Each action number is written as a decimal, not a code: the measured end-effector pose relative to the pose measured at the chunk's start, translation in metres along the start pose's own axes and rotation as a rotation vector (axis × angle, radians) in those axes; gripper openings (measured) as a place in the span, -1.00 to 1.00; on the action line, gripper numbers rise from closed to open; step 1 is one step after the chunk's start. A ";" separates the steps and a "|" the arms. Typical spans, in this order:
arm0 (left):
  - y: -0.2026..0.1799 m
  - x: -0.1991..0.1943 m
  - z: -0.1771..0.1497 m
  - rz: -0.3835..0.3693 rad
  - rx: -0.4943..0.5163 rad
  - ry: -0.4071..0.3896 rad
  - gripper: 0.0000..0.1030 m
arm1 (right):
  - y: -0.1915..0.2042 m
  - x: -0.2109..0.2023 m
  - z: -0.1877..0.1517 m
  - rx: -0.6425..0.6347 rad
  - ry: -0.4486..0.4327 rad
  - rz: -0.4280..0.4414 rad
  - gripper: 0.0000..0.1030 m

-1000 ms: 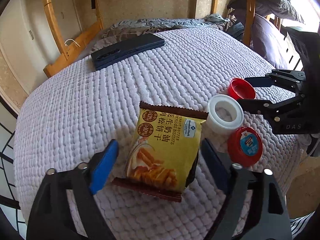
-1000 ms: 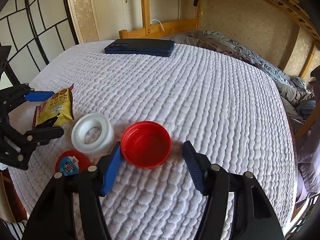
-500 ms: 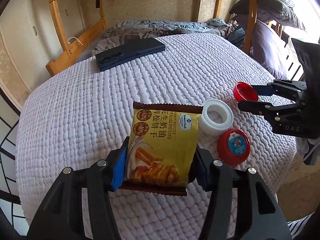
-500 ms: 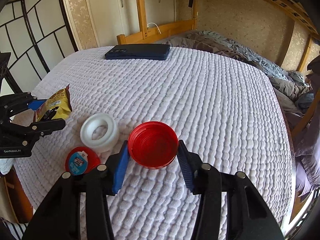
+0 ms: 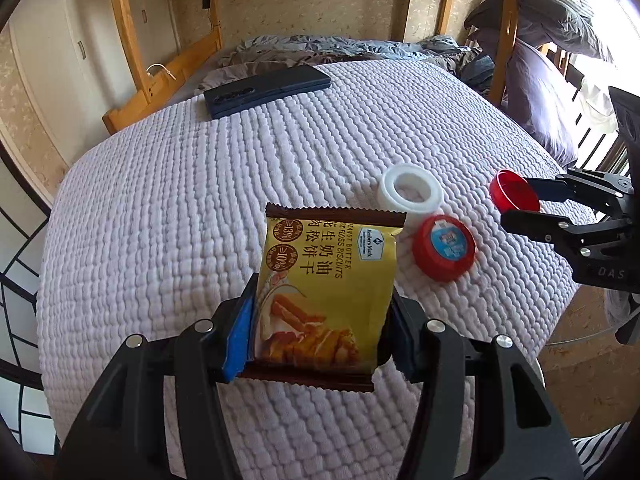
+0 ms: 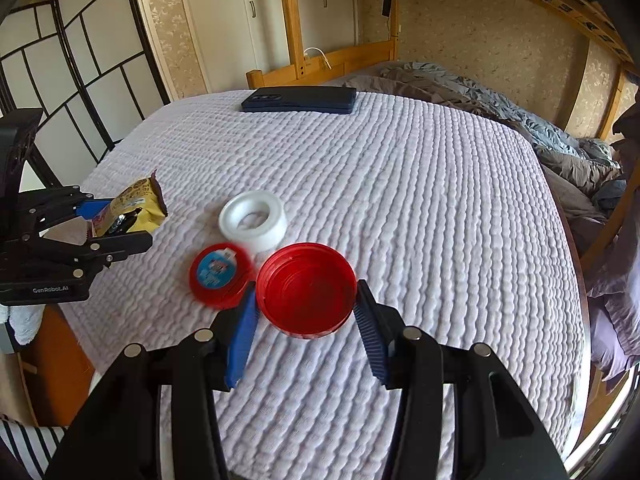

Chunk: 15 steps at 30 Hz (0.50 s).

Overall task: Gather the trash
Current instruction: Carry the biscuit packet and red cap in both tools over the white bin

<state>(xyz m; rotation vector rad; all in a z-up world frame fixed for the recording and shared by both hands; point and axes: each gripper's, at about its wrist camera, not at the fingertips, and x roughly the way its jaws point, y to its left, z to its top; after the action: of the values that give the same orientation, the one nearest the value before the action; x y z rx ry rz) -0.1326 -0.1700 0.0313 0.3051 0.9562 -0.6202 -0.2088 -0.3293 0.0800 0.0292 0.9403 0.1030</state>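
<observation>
White quilt (image 5: 168,208): left tool (image 5: 320,320) clamped on biscuit packet (image 5: 326,292); right tool (image 6: 306,320) grips red cap (image 6: 306,290).

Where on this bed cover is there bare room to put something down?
Bare cover runs between the dark phone and the white ring, and right of the red lid. It is crowded around the ring and labelled red cap.

So there's a yellow biscuit packet (image 5: 326,292) with brown crimped ends, lifted off the bed, pinched at both sides. An open red lid (image 6: 306,290) is held up too, hollow side up. A labelled red cap (image 5: 444,247) and white ring (image 5: 411,194) lie side by side on the blanket.
</observation>
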 end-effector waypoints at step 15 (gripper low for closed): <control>-0.012 -0.026 -0.027 -0.012 -0.032 -0.005 0.12 | 0.017 -0.036 -0.033 0.026 -0.004 0.006 -0.09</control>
<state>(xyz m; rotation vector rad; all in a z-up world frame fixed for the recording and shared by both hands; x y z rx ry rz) -0.1688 -0.1565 0.0387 0.2696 0.9623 -0.6160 -0.2580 -0.3162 0.0912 0.0559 0.9380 0.0964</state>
